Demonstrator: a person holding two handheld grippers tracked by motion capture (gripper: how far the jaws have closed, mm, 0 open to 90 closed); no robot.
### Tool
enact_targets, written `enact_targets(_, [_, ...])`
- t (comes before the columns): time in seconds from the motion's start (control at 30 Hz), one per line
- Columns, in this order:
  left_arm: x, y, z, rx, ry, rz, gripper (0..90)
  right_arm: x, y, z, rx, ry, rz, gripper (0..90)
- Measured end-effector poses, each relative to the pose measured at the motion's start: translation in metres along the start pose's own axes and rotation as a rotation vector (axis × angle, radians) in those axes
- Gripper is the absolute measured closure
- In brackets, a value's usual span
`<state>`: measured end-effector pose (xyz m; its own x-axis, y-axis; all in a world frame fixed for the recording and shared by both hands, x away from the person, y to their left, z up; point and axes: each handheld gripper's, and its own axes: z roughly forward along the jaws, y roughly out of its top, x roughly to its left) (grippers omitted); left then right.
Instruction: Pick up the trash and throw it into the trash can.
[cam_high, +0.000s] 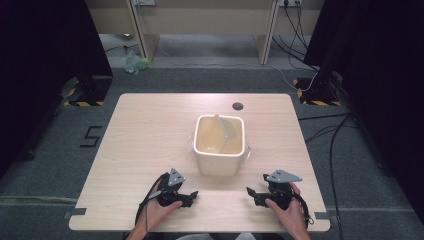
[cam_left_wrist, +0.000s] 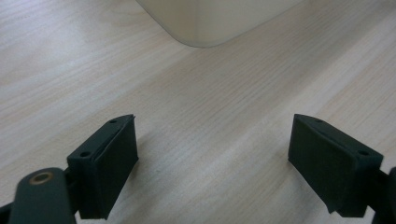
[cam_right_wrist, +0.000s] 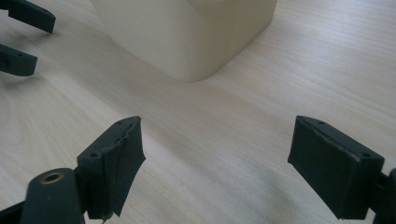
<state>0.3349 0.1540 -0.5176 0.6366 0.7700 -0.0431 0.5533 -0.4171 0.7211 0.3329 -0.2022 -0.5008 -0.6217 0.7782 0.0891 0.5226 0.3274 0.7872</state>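
Two grippers rest low over the near edge of the surface (cam_high: 150, 125), one at each side of a cream square tub (cam_high: 220, 159) that stands near the middle, slightly toward the person. Left gripper (cam_high: 192, 195) sits just left of the tub's near wall; its fingers (cam_left_wrist: 107, 163) are spread wide with nothing between them, bare wood showing in the gap, and the tub's rounded lower corner (cam_left_wrist: 205, 28) lies ahead at the top of the left gripper view. Right gripper (cam_high: 250, 192) mirrors it at the other side; its fingers (cam_right_wrist: 114, 163) are likewise parted and empty, with the tub's corner (cam_right_wrist: 187, 42) ahead and the left gripper's fingertips (cam_right_wrist: 23, 37) visible farther off. Inside the tub a pale, translucent sheet or lid-like piece (cam_high: 226, 131) leans against the far wall; what it is cannot be told. Small handles or tabs seem to project at the tub's sides (cam_high: 247, 152). Judgement: this reads as the approach step, both hands staged before any contact, tub untouched. Next move likely calls for bringing each gripper forward to a side of the tub, fingers aligned to the rim or handle, and closing evenly on both sides so the tub does not skid or tip on the smooth wood.
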Motion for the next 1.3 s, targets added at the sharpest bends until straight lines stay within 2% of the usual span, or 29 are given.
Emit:
enact_targets(0.17, [-0.001, -0.004, -0.003, 0.002, 0.011, 0.016, 15.3, 0.001, -0.002, 0.0, 0.007, -0.013, -0.022, 17.4])
enact_targets(0.27, [-0.001, -0.006, -0.005, -0.003, 0.012, 0.013, 15.2, 0.0, -0.005, -0.001, 0.007, -0.006, -0.015, 17.4])
enact_targets(0.43, [0.0, -0.011, -0.007, -0.016, 0.01, 0.016, 14.8, -0.004, -0.018, -0.002, 0.038, -0.015, 0.007, 17.5])
enact_targets(0.63, [0.001, -0.012, -0.006, -0.03, 0.008, 0.022, 13.2, -0.01, -0.023, -0.007, 0.064, -0.028, 0.018, 16.2])
enact_targets(0.87, [0.001, -0.012, -0.005, -0.03, 0.008, 0.023, 13.0, -0.002, -0.024, -0.005, 0.11, -0.084, -0.057, 13.0])
enact_targets(1.3, [0.001, -0.012, -0.005, -0.027, 0.007, 0.024, 12.1, -0.003, -0.024, -0.005, 0.114, -0.082, -0.061, 12.2])
